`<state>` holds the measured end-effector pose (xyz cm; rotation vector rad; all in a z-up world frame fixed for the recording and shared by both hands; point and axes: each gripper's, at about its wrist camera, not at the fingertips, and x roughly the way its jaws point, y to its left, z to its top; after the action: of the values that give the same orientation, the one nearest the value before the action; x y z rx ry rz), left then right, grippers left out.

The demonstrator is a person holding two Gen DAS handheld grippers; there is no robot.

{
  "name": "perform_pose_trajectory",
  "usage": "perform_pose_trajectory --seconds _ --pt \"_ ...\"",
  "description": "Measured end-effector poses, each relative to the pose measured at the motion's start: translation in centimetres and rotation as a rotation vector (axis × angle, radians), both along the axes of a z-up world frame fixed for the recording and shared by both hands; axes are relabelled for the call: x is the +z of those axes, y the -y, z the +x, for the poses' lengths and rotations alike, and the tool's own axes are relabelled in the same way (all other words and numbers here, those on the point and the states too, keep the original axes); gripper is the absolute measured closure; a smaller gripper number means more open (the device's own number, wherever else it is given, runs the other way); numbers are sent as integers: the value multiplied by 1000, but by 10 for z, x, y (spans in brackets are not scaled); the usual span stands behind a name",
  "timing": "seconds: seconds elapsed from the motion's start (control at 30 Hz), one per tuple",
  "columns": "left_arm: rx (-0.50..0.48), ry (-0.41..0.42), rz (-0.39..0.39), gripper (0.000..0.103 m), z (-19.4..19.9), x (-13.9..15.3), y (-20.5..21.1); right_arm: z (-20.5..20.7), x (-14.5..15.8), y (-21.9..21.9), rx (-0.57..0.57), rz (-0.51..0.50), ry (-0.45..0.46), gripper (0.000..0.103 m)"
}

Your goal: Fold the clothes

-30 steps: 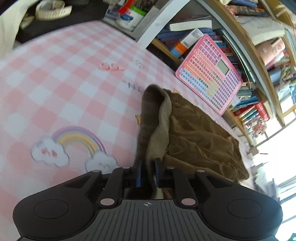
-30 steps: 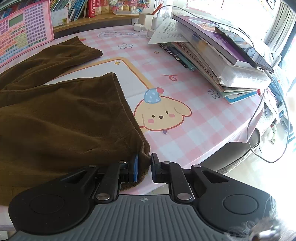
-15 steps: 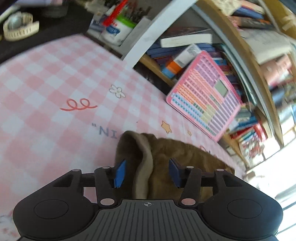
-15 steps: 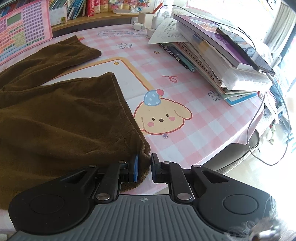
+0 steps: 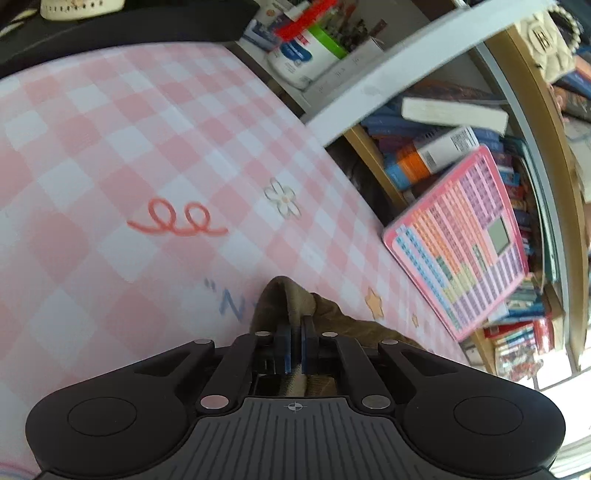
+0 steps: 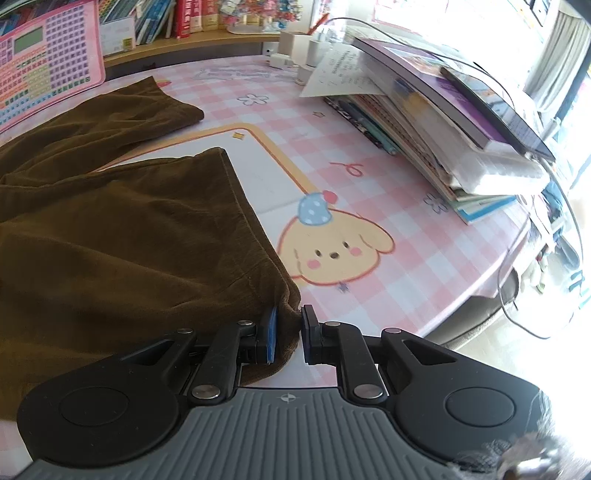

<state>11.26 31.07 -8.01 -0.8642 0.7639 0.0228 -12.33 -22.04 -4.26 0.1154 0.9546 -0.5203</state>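
Observation:
Brown corduroy trousers lie spread on the pink checked tablecloth, both legs pointing toward the books. My right gripper is shut on the near leg's hem corner by the table's front edge. In the left wrist view only a bunched fold of the trousers, with its lighter lining, shows above the fingers. My left gripper has its jaws closing, and the pads pinch that fold between them. The rest of the garment is hidden under the gripper body.
A pink button tablet leans on the bookshelf behind the table. A stack of books and a laptop fills the far right corner, with white chargers and cables hanging over the edge. A black surface borders the cloth's far left.
My left gripper opened, slid along the bunched edge toward its far end, and closed on the fold again. The right gripper kept its hold and place.

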Motion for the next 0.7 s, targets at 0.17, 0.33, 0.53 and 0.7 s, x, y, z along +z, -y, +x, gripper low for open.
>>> perform_pose_trajectory --seconds 0.17,0.33,0.53,0.7 --pt "51 -1 51 97 9 5 -22 23 -1 -13 82 -17 2 90" --pt "65 -9 114 92 10 14 -36 47 -2 -28 169 -45 1 90" --pt "29 75 168 92 -32 40 -22 53 -4 -29 213 -51 14 90" --pt "-60 166 136 93 -99 51 11 47 -4 -28 221 -41 40 90"
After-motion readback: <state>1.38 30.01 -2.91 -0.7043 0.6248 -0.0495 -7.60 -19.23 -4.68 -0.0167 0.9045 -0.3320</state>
